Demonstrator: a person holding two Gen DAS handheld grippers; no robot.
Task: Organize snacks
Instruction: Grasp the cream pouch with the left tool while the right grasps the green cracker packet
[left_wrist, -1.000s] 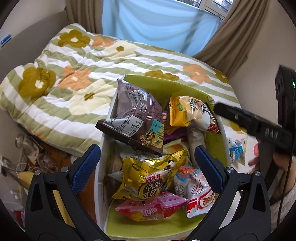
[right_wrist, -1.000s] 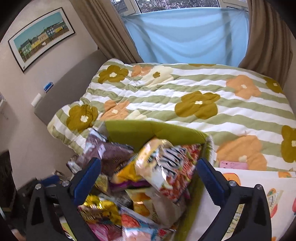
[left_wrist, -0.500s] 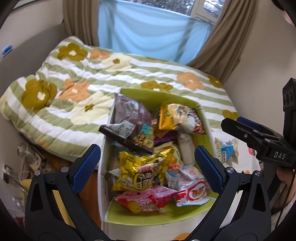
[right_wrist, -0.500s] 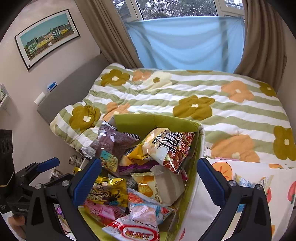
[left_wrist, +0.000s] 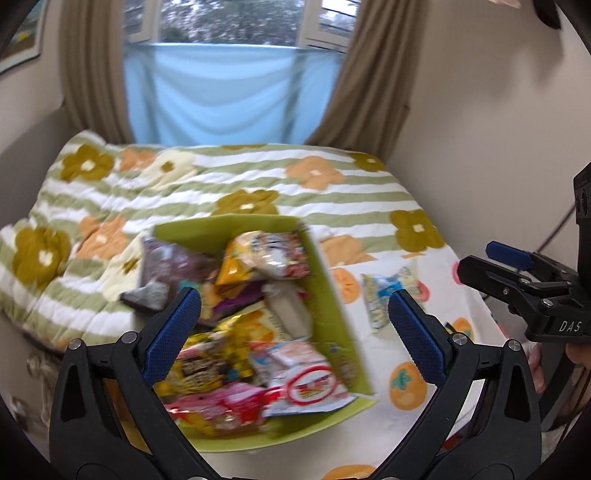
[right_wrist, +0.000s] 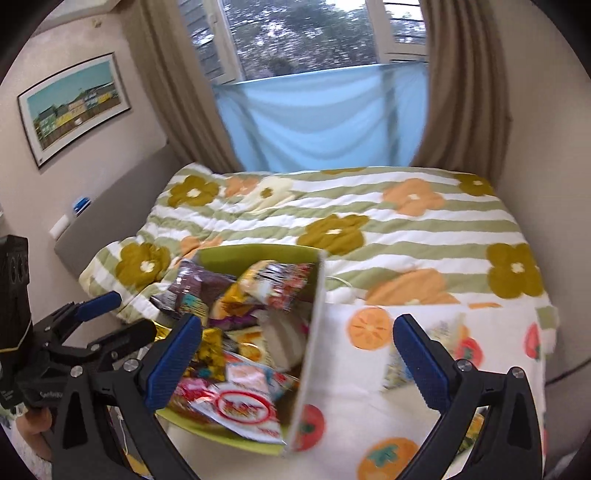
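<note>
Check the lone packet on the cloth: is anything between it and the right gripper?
Nothing visible. The packet lies alone on the cloth, right of the box, and the right gripper is open above it.

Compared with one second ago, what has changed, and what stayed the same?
Both claws, left and right, pulled back and up from the green box, so the window shows. Neither took hold of anything. The snacks remain in the box, and the blue-white packet remains on the fruit-print cloth.
</note>
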